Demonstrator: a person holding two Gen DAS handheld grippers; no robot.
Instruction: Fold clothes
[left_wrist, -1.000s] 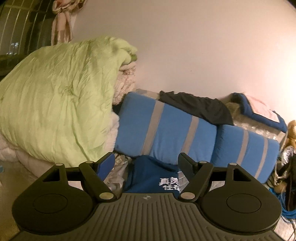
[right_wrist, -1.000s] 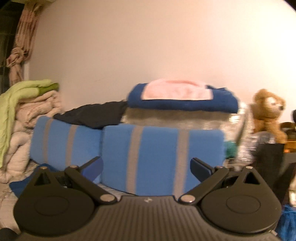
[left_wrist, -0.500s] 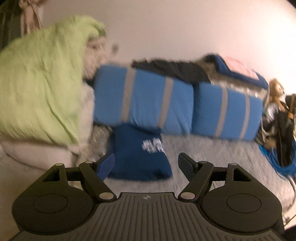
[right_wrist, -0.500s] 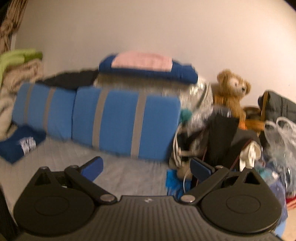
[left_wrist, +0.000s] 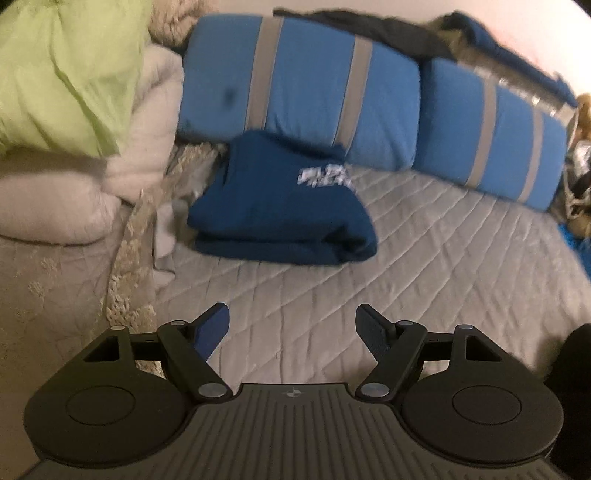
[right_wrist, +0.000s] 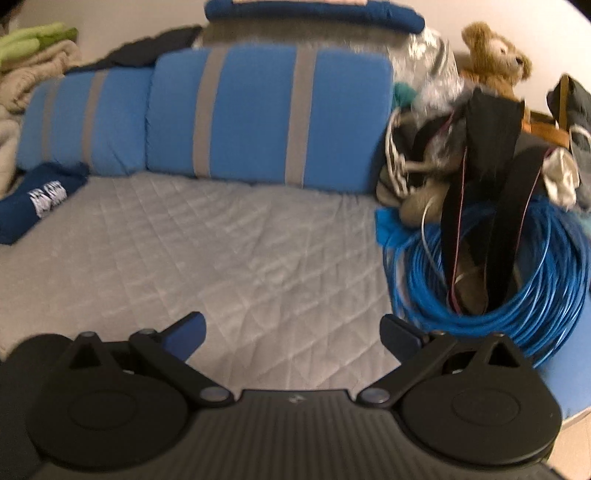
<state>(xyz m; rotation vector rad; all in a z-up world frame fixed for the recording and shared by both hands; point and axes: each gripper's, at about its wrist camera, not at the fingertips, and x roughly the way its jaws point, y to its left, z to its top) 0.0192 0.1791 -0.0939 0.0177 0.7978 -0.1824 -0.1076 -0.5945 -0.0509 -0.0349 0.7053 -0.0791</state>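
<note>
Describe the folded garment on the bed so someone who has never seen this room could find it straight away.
Start at the grey quilted bedspread and look to its far edge, where two light blue bolster cushions with grey stripes lie in a row. The folded navy blue garment lies in front of the left cushion, beside the pale green duvet pile. It alone is dark navy with white printed lettering on top.

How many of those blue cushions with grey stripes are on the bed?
2. One cushion lies at the left behind the folded navy shirt; the other cushion lies beside it, near the teddy bear. More may be hidden.
</note>
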